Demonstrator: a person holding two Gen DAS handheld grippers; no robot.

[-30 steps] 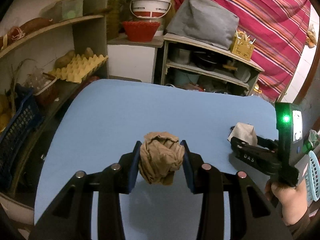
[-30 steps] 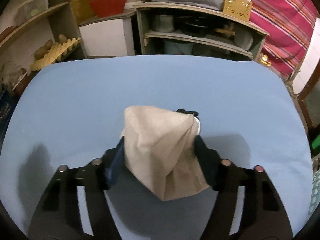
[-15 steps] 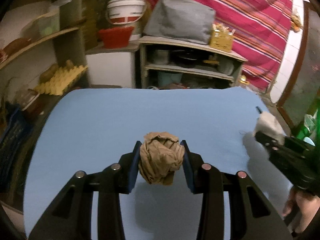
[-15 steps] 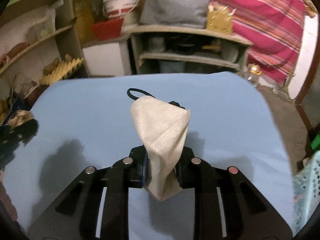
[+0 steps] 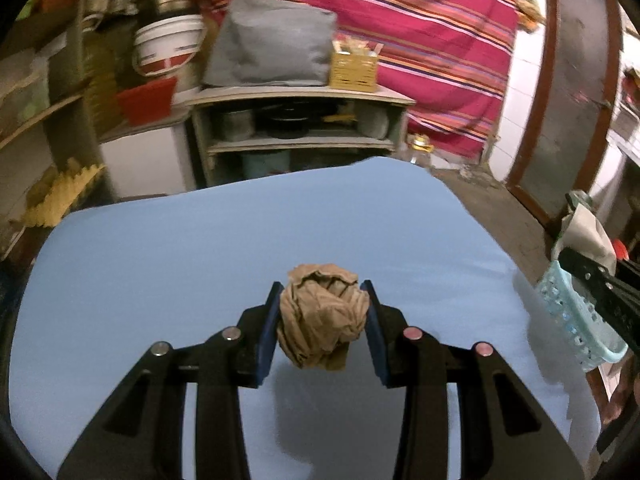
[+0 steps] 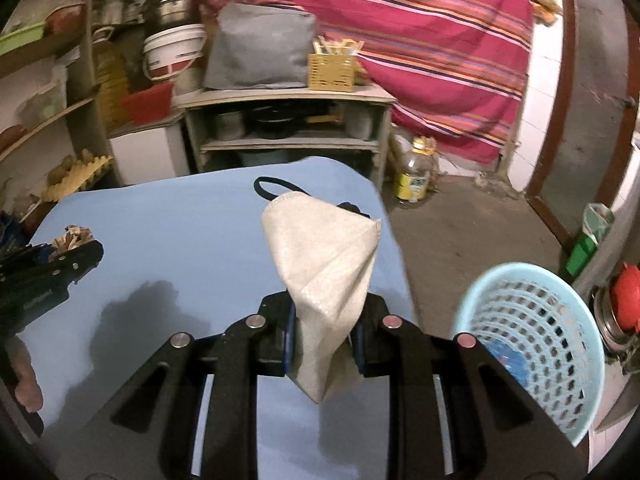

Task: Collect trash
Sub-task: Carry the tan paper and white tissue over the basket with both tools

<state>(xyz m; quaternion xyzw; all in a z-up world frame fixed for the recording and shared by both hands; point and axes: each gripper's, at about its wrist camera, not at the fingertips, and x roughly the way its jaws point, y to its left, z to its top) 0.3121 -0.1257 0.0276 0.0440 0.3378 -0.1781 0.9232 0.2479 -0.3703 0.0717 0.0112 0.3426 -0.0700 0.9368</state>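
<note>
Left tongs (image 5: 322,320): my grip clamps crumpled brown paper ball (image 5: 322,326), frame centre.
Right tongs (image 6: 324,340): pinching beige fabric face mask (image 6: 326,268); light-blue perforated plastic basket (image 6: 532,344) lower right.

A grey cushion (image 6: 258,46) lies on the shelf unit (image 6: 286,98), a yellow basket (image 6: 332,68) just beside it; a plastic bottle (image 6: 416,170) stands on the floor to the unit's right.

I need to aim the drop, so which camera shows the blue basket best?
The right wrist view: the blue basket shows its whole open mouth and inside. The left wrist view catches only a rim sliver behind the right hand-held gripper.
</note>
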